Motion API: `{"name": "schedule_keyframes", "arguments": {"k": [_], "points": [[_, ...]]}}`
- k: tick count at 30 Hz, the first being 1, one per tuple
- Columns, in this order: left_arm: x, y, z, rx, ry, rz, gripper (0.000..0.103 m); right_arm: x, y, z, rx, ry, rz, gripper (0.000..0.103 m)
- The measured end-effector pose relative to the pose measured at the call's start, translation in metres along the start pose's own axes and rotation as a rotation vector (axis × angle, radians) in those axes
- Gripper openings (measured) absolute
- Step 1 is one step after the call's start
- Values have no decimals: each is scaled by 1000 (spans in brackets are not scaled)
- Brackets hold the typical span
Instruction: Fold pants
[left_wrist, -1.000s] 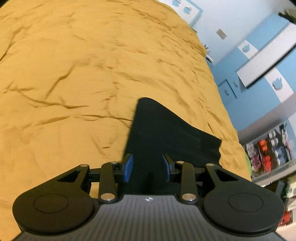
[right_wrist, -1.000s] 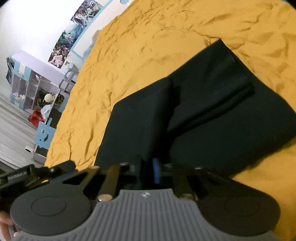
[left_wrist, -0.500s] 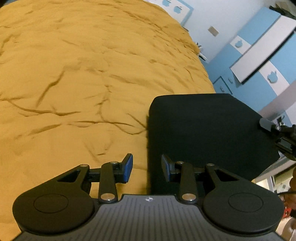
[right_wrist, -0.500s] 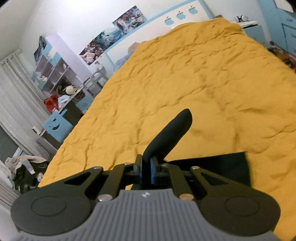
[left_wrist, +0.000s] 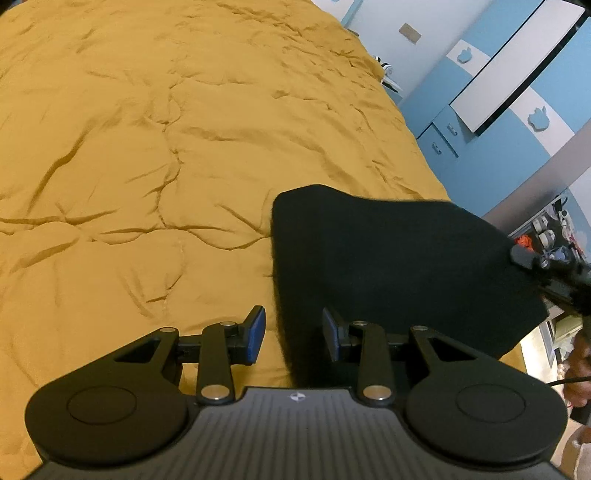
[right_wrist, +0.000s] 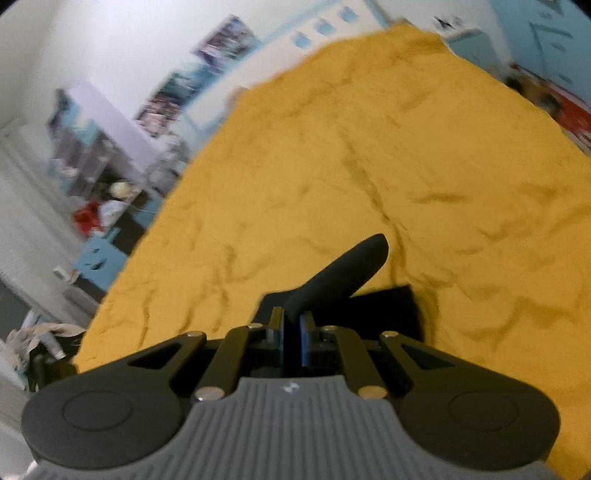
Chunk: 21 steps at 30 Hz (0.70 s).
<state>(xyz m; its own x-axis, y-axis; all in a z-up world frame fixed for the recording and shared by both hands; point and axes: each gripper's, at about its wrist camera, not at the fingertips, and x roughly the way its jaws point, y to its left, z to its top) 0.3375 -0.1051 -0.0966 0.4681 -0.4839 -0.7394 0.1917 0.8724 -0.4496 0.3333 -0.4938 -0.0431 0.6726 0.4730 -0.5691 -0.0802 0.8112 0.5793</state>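
Observation:
The black pants (left_wrist: 388, 266) hang as a raised panel over the yellow bedspread (left_wrist: 147, 147). My left gripper (left_wrist: 293, 328) is open; the panel's left edge runs down through the gap between its blue pads, which do not press on it. My right gripper (left_wrist: 519, 254) shows at the panel's right corner, holding it up. In the right wrist view, my right gripper (right_wrist: 291, 321) is shut on the pants, and a rounded fold of the black pants (right_wrist: 343, 273) sticks out past the pads. More of the fabric lies on the bedspread (right_wrist: 406, 166) just behind.
A blue and white wardrobe (left_wrist: 480, 140) and cluttered shelves (left_wrist: 546, 236) stand beyond the bed's right side. In the blurred right wrist view, shelving (right_wrist: 92, 166) and a heap of clothes (right_wrist: 37, 336) sit left of the bed. A person's hand (left_wrist: 580, 369) shows at the right edge.
The right gripper has risen with the pinched pants edge, and its view swung from down onto the pants to across the bed. In the left view the fabric spread from a narrow wedge into a wide lifted panel.

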Motion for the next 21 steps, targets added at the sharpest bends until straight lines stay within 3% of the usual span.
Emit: {"name": "schedule_keyframes", "arguments": {"k": [3,7,10,13,17,19,21], "points": [[6,-3,-2,4,12,-1,37,24,-26,-13,28,88,-153,3],[10,-6,-7,23,26,0,37,29,-49,-30,83,96,-185,4],[8,-6,-9,26,13,-2,37,23,-34,-34,1,79,-256,11],[0,-7,-9,13,-20,-35,37,6,-11,-40,-105,33,-317,12],[1,-19,-7,45,-26,-65,36,-5,21,-56,-222,-10,-268,12],[10,-26,-11,61,5,-49,33,2,27,-69,-278,2,-308,27],[20,-25,-22,55,55,-12,32,11,20,-85,-290,38,-356,29]]}}
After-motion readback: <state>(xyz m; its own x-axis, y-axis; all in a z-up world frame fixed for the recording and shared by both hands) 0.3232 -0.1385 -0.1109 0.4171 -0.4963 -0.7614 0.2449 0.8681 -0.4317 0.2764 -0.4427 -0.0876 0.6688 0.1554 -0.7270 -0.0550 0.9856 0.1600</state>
